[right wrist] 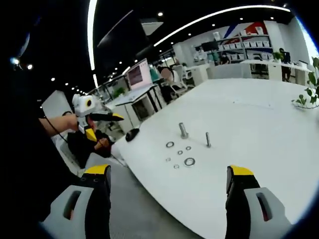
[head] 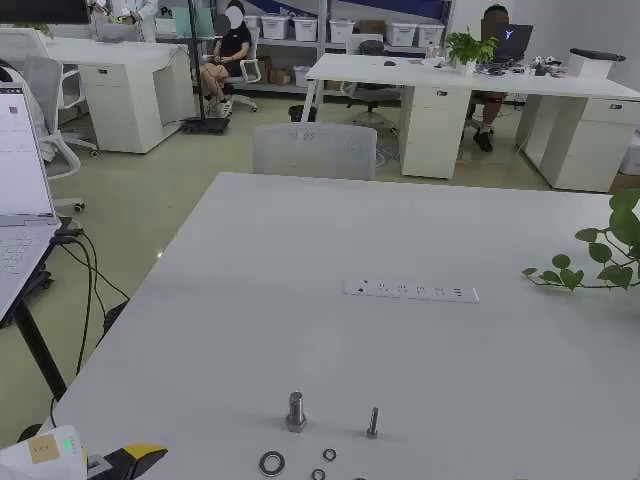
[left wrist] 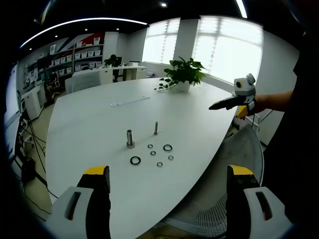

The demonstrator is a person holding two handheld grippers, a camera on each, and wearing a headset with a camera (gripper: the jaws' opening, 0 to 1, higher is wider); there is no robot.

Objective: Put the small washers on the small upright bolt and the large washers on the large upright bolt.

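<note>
Two bolts stand upright near the front edge of the white table (head: 400, 230): the large bolt (head: 295, 411) on the left and the small bolt (head: 372, 423) on the right. Several washers lie loose in front of them, among them a large washer (head: 271, 463) and a small washer (head: 329, 454). The left gripper view has the large bolt (left wrist: 130, 139), the small bolt (left wrist: 156, 128) and the washers (left wrist: 135, 160) ahead of my left gripper (left wrist: 169, 199), which is open and empty. My right gripper (right wrist: 167, 199) is open too, short of the washers (right wrist: 189, 161) and the bolts (right wrist: 183, 130). My left gripper (head: 140, 458) hangs off the table's near left corner.
A white power strip (head: 411, 291) lies mid-table. A trailing plant (head: 600, 250) reaches in from the right edge. A laptop on a stand (head: 20, 200) is at the left, with cables below. A mesh chair (head: 314, 150) stands at the far side, another (left wrist: 234, 169) near me.
</note>
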